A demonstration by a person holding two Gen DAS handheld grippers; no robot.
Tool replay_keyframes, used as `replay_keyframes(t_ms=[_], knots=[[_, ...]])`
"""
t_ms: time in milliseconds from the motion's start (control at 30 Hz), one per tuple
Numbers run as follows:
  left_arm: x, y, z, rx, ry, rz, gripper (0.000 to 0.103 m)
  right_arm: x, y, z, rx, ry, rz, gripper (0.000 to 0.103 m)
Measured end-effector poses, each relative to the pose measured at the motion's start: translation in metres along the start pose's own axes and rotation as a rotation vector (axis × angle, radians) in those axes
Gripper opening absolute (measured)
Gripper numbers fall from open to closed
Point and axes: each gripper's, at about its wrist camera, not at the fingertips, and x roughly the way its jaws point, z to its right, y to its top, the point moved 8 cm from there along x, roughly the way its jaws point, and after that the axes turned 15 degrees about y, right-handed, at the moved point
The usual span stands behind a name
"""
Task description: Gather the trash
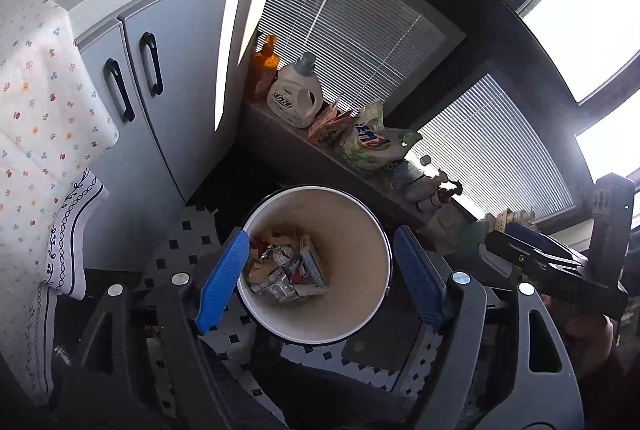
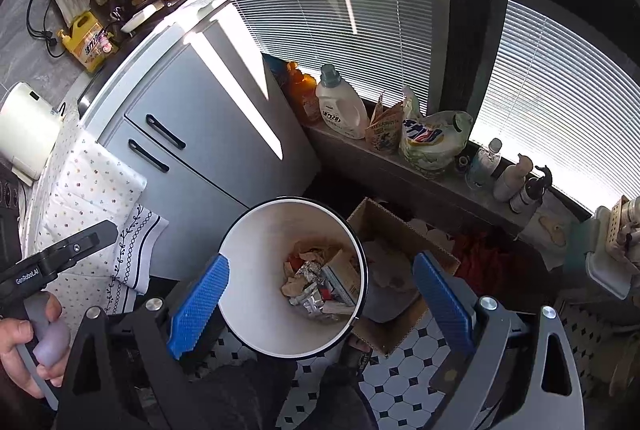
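While both grippers hung over the bin, this was how things stood:

Left gripper (image 1: 320, 278): jaws spread wide, blue pads apart on either side of the bin's mouth, nothing between them.
Right gripper (image 2: 322, 304): jaws likewise wide apart and holding nothing, the left pad over the bin's near-left rim.
Trash (image 1: 286, 268): crumpled foil, torn paper and a small flat carton lay heaped at the bottom of the bin.
Bin (image 2: 256, 258): round, white inside with a dark rim, standing on the black-and-white tiled floor (image 2: 404, 370), directly below both grippers.
Cardboard box (image 2: 400, 242): open, touching or just beside the bin on its right.
Cabinet (image 1: 176, 78): grey doors with black handles, to the far left of the bin.
Floral cloth (image 1: 44, 110): draped over the counter edge at the left.
Sill: beyond the bin, under slatted blinds, held an orange bottle (image 2: 302, 94), a white detergent jug (image 1: 296, 96) and a soft refill pouch (image 2: 434, 140).
Hand (image 2: 24, 354): at the near left, gripping the left gripper's handle.
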Motion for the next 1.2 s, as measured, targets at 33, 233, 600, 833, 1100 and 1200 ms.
replay_keyframes(t_ms=[33,233,600,833,1100,1200], knots=[[-0.003,0.001,-0.006,-0.014,0.013,0.006,0.075,0.003,0.001,-0.005,-0.001,0.020,-0.009,0.091],[-0.038,0.003,-0.042,-0.109,0.086,0.061,0.082,0.016,0.010,-0.043,-0.049,0.109,-0.051,0.092],[-0.117,-0.004,-0.107,-0.238,0.179,0.204,0.097,0.012,0.014,-0.125,-0.198,0.135,-0.061,0.091],[-0.171,-0.025,-0.153,-0.286,0.231,0.271,0.097,-0.005,0.007,-0.179,-0.246,0.174,-0.010,0.095],[-0.243,-0.067,-0.207,-0.316,0.289,0.354,0.097,-0.039,-0.012,-0.240,-0.284,0.181,0.080,0.095],[-0.270,-0.086,-0.224,-0.329,0.310,0.381,0.097,-0.054,-0.022,-0.260,-0.291,0.180,0.105,0.095]])
